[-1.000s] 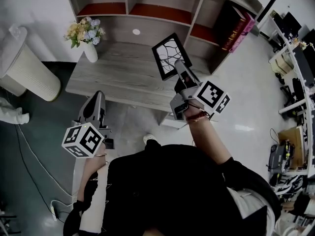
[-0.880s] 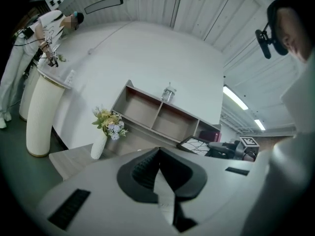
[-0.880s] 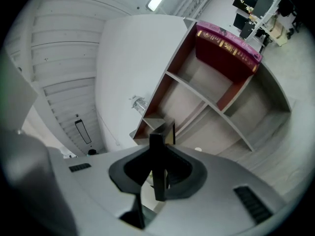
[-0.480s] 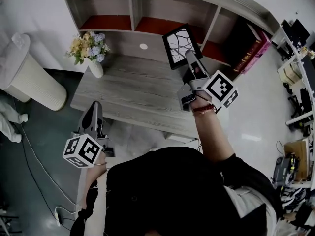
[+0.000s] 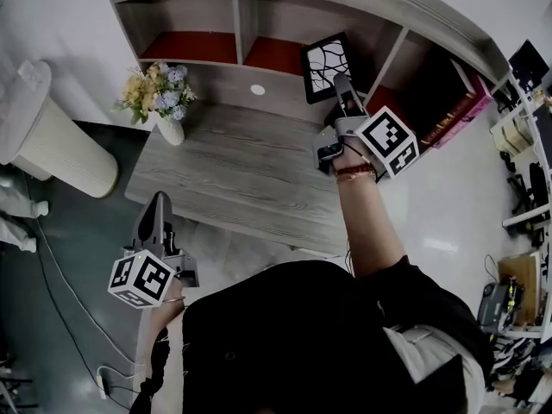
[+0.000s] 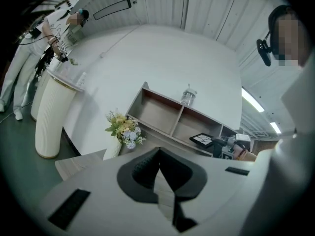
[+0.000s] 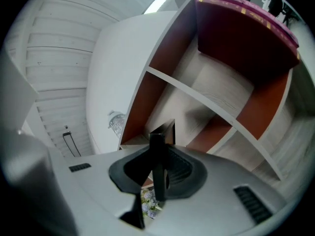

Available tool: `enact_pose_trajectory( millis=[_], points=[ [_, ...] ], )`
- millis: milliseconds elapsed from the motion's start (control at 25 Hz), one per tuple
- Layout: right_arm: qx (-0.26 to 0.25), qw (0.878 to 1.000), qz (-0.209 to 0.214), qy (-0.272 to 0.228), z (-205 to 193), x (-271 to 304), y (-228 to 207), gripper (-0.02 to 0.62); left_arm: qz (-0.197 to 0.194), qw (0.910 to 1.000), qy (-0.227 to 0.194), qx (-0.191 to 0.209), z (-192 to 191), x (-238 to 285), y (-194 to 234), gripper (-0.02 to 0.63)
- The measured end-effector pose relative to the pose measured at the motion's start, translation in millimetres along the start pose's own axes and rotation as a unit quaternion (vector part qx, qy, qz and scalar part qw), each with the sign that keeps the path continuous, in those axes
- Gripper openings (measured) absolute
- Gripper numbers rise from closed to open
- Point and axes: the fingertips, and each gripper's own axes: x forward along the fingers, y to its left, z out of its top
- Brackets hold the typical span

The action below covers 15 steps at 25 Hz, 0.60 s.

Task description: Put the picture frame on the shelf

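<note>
Right gripper point(image 7: 157, 171): jaws nearly together, clamped on the edge of the picture frame point(image 5: 328, 60). Frame held clear above the far edge of the surface point(image 5: 233, 175), in front of the shelf point(image 5: 240, 24) openings. Left gripper point(image 6: 158, 176): jaws closed, empty, near left, off the surface. Flower vase point(image 5: 166, 102) far left.

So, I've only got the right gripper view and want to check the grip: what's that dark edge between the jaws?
Observer: It's the picture frame, black-bordered with a white branching pattern on its face. The right gripper clamps it by its lower edge.
Operator: Is the other hand in the way of the shelf?
Observer: No. The left gripper hangs off the near left corner of the desk, jaws together with nothing between them.
</note>
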Motion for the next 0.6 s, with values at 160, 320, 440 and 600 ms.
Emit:
enact_pose_trajectory(
  millis=[160, 320, 440, 600],
  points=[
    [0.023, 0.999, -0.022, 0.002, -9, 16, -12, 0.064, 0.006, 1.0, 0.004, -0.004, -3, 3, 7, 0.012],
    [0.031, 0.999, -0.044, -0.006, -16, 27, -20, 0.064, 0.01, 0.9999, 0.006, -0.007, -6, 4, 11, 0.012],
    [0.03, 0.998, -0.054, -0.019, -18, 31, -23, 0.064, 0.015, 0.9998, 0.006, -0.009, -7, 3, 14, 0.012],
    [0.014, 0.996, -0.073, -0.043, -16, 35, -25, 0.064, 0.018, 0.9998, 0.009, -0.007, -8, 1, 15, 0.012]
  ],
)
